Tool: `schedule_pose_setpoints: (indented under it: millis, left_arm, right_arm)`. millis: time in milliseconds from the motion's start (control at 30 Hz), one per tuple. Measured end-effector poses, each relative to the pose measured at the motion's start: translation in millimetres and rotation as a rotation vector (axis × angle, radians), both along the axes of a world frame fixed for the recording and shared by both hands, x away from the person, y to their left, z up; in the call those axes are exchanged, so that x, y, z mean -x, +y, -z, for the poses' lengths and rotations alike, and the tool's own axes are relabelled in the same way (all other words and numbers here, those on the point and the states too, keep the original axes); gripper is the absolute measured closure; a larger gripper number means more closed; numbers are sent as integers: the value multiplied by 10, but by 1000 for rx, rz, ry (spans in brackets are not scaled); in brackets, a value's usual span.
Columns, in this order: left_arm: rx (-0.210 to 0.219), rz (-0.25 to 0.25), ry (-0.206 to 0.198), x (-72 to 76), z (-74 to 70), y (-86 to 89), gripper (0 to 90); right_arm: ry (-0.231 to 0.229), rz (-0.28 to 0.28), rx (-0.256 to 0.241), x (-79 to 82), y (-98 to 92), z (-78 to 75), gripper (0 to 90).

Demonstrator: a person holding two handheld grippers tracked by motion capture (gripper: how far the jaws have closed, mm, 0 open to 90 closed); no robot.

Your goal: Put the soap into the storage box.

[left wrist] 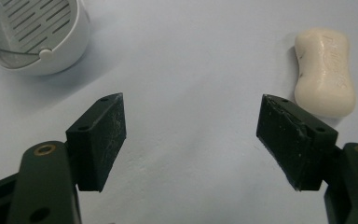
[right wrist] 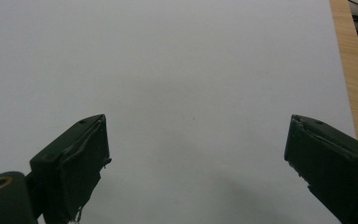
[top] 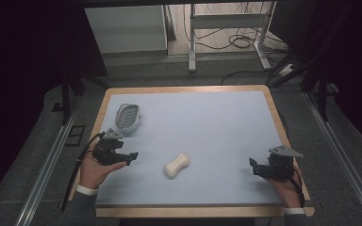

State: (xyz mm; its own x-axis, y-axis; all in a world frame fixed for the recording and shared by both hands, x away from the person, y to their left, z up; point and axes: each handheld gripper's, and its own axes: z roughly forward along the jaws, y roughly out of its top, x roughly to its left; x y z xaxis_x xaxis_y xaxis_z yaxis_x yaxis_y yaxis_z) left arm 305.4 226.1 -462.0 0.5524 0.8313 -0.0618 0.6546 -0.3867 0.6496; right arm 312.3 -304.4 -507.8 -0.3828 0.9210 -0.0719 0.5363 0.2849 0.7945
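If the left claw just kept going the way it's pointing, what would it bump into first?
Probably nothing at first: the left claw is open over bare table. The soap lies right of its line and the soap dish left, so it would likely pass between them, though depth is hard to judge.

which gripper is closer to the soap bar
The left gripper: the soap bar lies just beyond its open fingers, past the one nearer the soap. The right gripper sits farther off, near the table's other edge.
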Motion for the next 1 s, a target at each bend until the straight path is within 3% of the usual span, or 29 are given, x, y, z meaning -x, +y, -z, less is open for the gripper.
schedule_pose_setpoints:
  millis: [100, 667, 1000]
  left_arm:
    - [13, 6, 0, -9, -47, -38, 243]
    - [-60, 80, -12, -100, -137, -327, 241]
    - [-68, 95, 0, -117, -144, -406, 236]
  right_arm:
    - [0, 1, 0, 3, -3, -2, 62]
    - [4, 9, 5, 9, -17, 12, 63]
    - [1, 13, 11, 18, -20, 11, 64]
